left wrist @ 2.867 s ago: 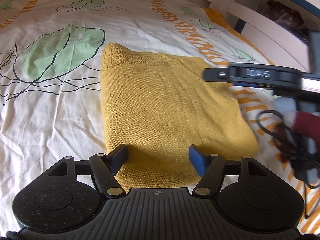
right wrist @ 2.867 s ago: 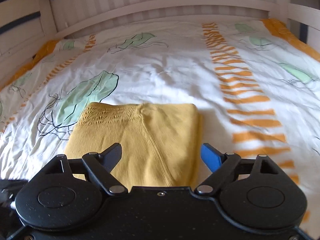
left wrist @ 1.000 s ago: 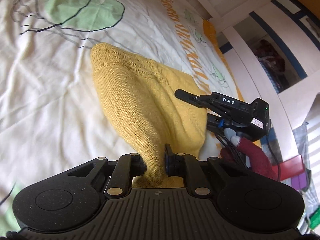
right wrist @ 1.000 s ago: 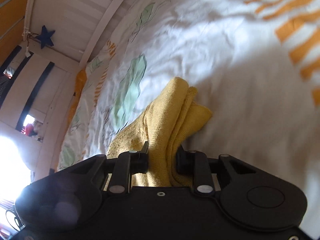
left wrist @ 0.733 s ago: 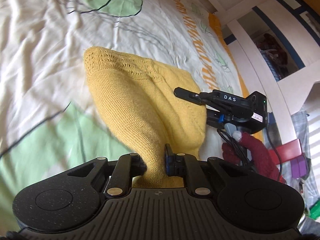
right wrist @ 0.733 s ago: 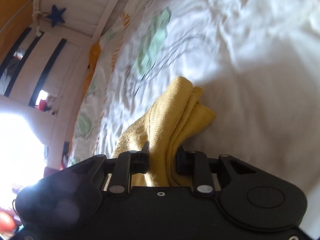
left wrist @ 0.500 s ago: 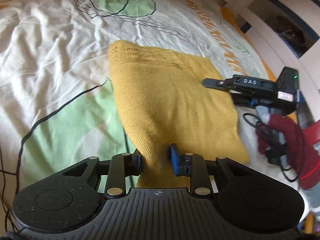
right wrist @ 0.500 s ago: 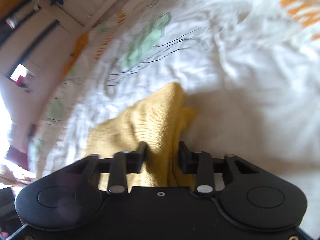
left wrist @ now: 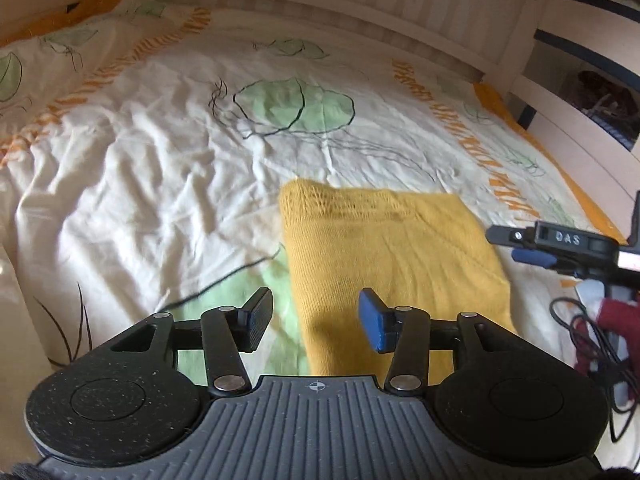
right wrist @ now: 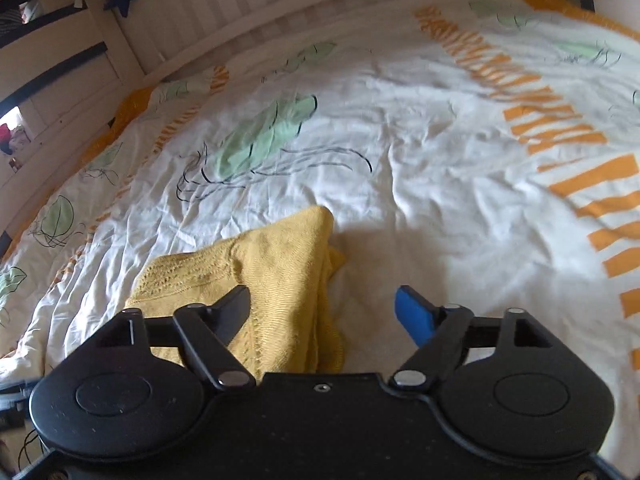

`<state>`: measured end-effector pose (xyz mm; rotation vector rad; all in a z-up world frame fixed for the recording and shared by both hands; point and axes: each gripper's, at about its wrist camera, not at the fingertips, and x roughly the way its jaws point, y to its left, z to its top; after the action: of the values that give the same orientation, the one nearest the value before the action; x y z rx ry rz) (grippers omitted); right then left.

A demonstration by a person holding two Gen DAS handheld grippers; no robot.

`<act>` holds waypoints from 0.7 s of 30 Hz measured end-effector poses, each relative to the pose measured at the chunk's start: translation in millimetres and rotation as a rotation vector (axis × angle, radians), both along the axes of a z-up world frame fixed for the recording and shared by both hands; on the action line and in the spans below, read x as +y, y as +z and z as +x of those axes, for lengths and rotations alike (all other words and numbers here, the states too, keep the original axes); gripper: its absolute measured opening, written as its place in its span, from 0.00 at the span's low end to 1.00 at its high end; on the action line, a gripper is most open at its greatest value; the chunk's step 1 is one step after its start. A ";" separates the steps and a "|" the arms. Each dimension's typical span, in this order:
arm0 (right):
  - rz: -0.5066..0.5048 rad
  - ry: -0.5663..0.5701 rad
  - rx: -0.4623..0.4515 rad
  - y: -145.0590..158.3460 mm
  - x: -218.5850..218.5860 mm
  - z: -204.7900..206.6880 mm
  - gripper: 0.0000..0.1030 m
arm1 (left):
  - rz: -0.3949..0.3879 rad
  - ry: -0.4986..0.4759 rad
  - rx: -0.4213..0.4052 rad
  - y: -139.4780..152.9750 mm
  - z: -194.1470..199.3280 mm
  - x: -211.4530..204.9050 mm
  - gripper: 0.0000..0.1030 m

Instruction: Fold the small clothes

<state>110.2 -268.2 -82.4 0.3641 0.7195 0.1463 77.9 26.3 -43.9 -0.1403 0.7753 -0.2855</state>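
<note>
A folded yellow knit garment point(left wrist: 384, 256) lies flat on the bed; it also shows in the right wrist view point(right wrist: 272, 280). My left gripper point(left wrist: 314, 318) is open and empty over the garment's near left edge. My right gripper point(right wrist: 324, 310) is open and empty over the garment's near right edge, and its side shows in the left wrist view point(left wrist: 560, 244), at the garment's right side.
The bed sheet point(left wrist: 140, 184) is white with green leaves and orange stripes, and wrinkled. A white wooden bed frame point(left wrist: 360, 12) runs along the far side. White shelving point(left wrist: 580, 92) stands at the right. Black cables point(left wrist: 592, 344) hang by the right gripper.
Both grippers were shut on the garment's near edge, carrying it leftwards across the bed. They have now opened and let go, and the garment lies flat.
</note>
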 end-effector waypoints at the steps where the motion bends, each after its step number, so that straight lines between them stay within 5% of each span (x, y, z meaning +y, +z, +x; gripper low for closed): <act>1: -0.009 0.001 -0.008 2.2 2.2 -3.1 0.81 | -0.002 0.006 -0.007 2.3 5.5 -2.3 0.49; 4: -0.048 0.025 -0.012 4.5 12.0 -8.7 0.92 | 0.000 0.021 -0.022 2.6 23.1 -10.9 0.52; 10: -0.167 0.021 0.063 -18.9 20.7 -12.8 0.93 | 0.018 0.077 0.027 -24.3 61.8 -22.4 0.52; 12: -0.125 0.001 0.084 -30.2 12.6 -14.7 0.95 | 0.026 0.100 0.071 -37.3 74.0 -23.1 0.53; 16: -0.110 -0.009 0.070 -34.4 9.2 -18.8 0.97 | 0.023 0.110 0.103 -53.0 89.9 -22.6 0.70; 21: -0.114 -0.011 0.058 -36.0 10.7 -19.9 0.99 | 0.034 0.114 0.098 -55.5 91.2 -22.8 0.78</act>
<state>90.4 -257.5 -118.4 0.2641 0.7790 0.0844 169.1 3.4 -99.4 -0.1668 0.8654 -0.1581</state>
